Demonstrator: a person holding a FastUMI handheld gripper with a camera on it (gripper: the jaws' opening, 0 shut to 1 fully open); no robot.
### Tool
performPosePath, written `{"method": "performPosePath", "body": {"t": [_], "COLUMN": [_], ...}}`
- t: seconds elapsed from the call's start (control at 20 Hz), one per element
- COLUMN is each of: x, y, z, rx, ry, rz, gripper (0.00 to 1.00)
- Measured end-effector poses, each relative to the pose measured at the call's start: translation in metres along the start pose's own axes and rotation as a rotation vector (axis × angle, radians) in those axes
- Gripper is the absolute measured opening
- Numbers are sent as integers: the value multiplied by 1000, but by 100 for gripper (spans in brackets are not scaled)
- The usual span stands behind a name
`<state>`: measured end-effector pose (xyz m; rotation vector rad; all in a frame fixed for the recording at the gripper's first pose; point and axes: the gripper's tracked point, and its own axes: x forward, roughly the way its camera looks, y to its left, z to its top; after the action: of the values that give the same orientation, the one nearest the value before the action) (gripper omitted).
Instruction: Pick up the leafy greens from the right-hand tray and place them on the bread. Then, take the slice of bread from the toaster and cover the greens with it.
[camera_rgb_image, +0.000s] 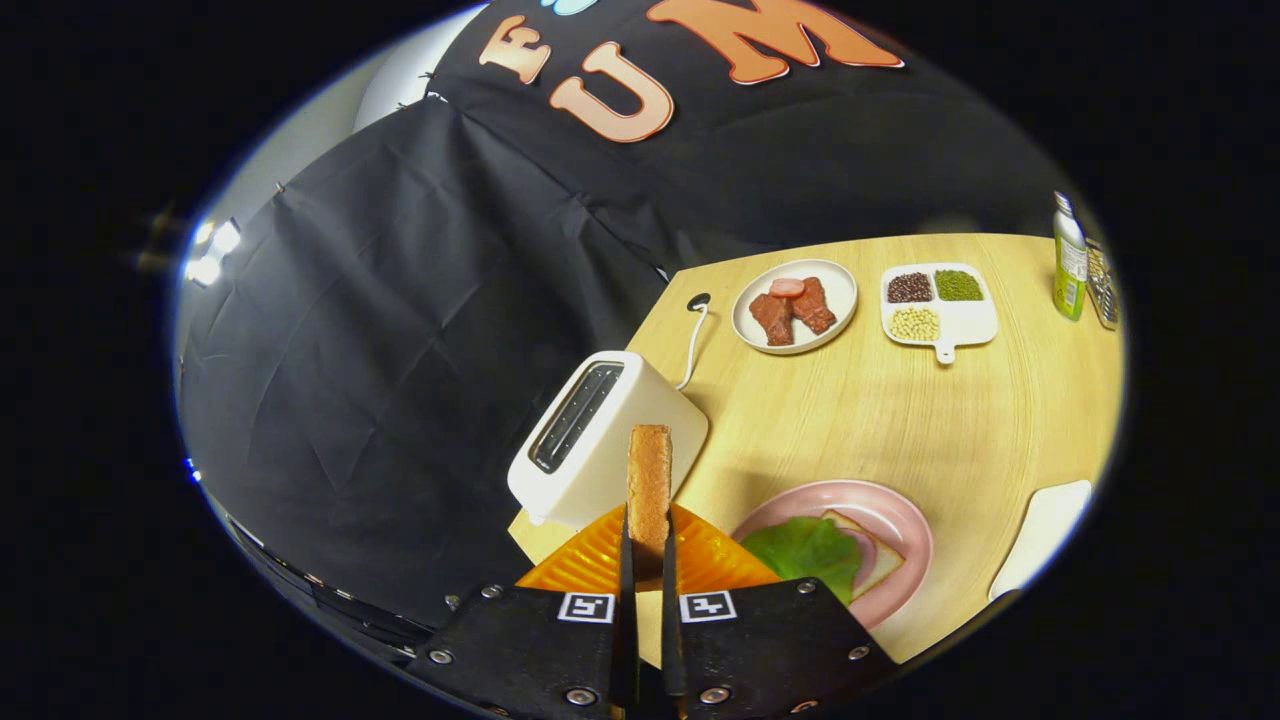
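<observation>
Between the fingers of the gripper (648, 560), a bread slice (649, 492) is standing upright on edge, both fingers pressing its sides. Just beyond it, to the left, a white toaster (603, 440) is sitting near the left edge of the wooden desk (900, 420), its slot facing up. An orange ridged thing (600, 560) is lying under the slice. Near right of the gripper, a pink plate (880, 510) is carrying a second bread (875, 560) with greens (805, 552) lying on top. Farther off, a white plate (835, 285) is holding meat pieces (792, 310), and to its right a divided dish (965, 320) is holding beans. A green bottle (1069, 260) is standing at the far right.
</observation>
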<state>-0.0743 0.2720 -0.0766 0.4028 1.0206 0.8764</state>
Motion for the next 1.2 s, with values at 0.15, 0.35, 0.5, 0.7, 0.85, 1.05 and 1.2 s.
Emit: {"method": "performPosePath", "body": {"t": [0.15, 0.35, 0.5, 0.7, 0.85, 1.05, 1.2], "x": [-2, 3, 6, 11, 11, 10, 12], "y": [-11, -28, -42, -59, -71, -86, -101], "z": [-10, -27, -40, -54, -63, -72, -78], "rx": [16, 48, 74, 111, 133, 153, 124], "ry": [12, 35, 57, 76, 92, 98, 103], "rz": [-7, -10, -15, -18, -33, -46, -103], "gripper": [9, 10, 10, 10, 9, 9, 10]}}
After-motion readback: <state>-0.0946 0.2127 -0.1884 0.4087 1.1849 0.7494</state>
